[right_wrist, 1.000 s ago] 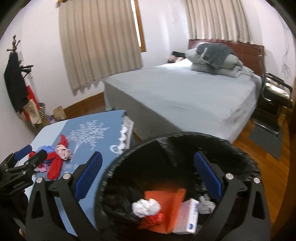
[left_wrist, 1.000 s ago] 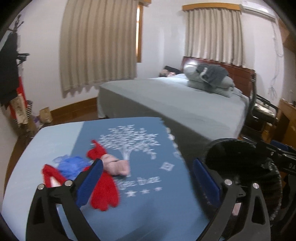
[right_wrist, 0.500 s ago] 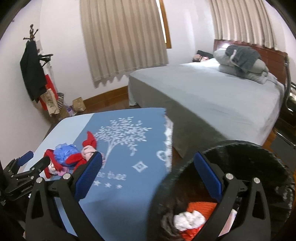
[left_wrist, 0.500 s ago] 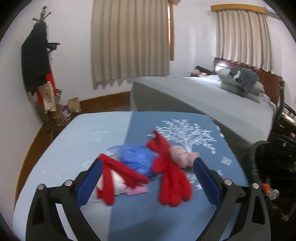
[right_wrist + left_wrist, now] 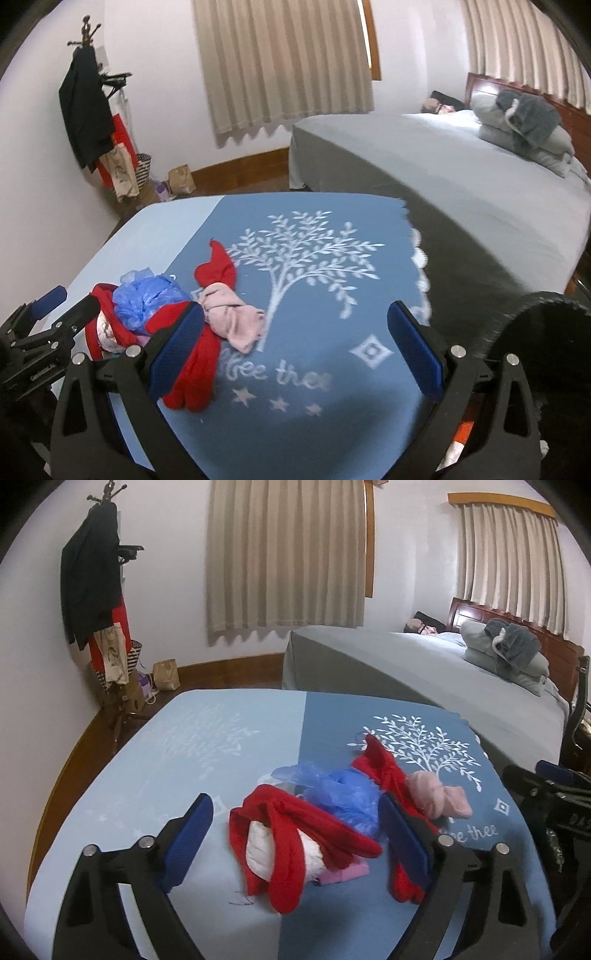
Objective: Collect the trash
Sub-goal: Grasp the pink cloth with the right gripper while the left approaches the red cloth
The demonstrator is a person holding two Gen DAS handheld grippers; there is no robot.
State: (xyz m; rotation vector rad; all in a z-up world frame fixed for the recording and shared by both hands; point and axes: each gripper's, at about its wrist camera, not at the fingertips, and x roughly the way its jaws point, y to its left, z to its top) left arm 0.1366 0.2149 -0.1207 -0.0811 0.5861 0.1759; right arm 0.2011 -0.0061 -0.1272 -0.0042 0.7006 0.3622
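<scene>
Heaped in one loose pile point(image 5: 325, 823) on the blue-clothed worktop point(image 5: 207, 746), near its front and toward the pale half of the cloth: red knitted pieces point(image 5: 295, 834), a crumpled blue plastic bag point(image 5: 340, 794), a white wad point(image 5: 269, 853), a pink rag point(image 5: 439, 801); probably bunched like that so each can be plucked off in turn. Parked just beside the worktop on the right, low down: a bin lined in black point(image 5: 546, 332), likely kept close for short carries.

Left claw point(image 5: 295, 834): spread wide though just narrowed a little, set astride the near end of the pile, the red knit and white wad between the pads point(image 5: 188, 838) but not yet pinched; hard to tell whether the right-hand pad brushes the blue bag. Right claw point(image 5: 295, 350): spread wide too, holding nothing, poised over bare cloth with its left pad point(image 5: 177, 350) in front of the red knit; contact there cannot be judged. Next in line, by the look of it: a squeeze on the red-and-white bundle.
</scene>
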